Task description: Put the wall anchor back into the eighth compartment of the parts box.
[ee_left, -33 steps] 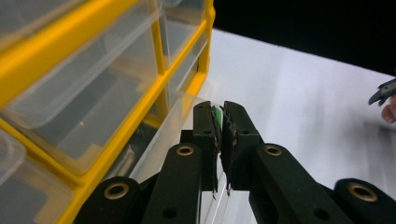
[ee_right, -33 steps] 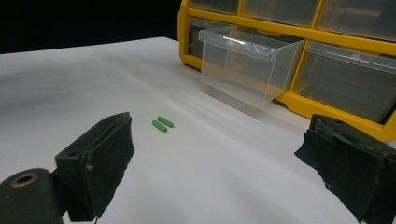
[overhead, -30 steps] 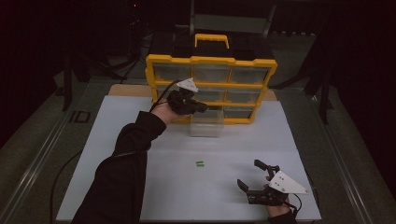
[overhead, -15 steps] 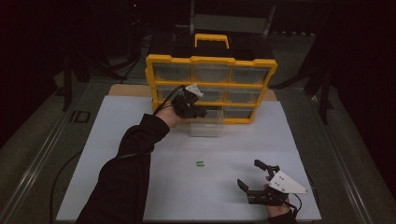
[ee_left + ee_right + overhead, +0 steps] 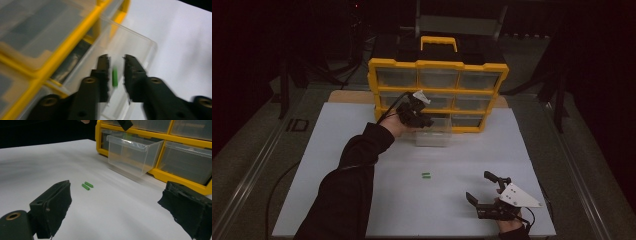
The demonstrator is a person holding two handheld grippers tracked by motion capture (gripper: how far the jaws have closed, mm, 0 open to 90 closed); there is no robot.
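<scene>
The left gripper, raised before the yellow organizer a second ago, has dropped right to the pulled-out clear drawer, jaws parted around a green piece.

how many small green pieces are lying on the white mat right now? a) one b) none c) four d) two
d) the right gripper view shows two green pieces side by side on the white mat, short of the pulled-out clear drawer; a third green piece sits between the left gripper's jaws above that drawer, not on the mat.
</scene>
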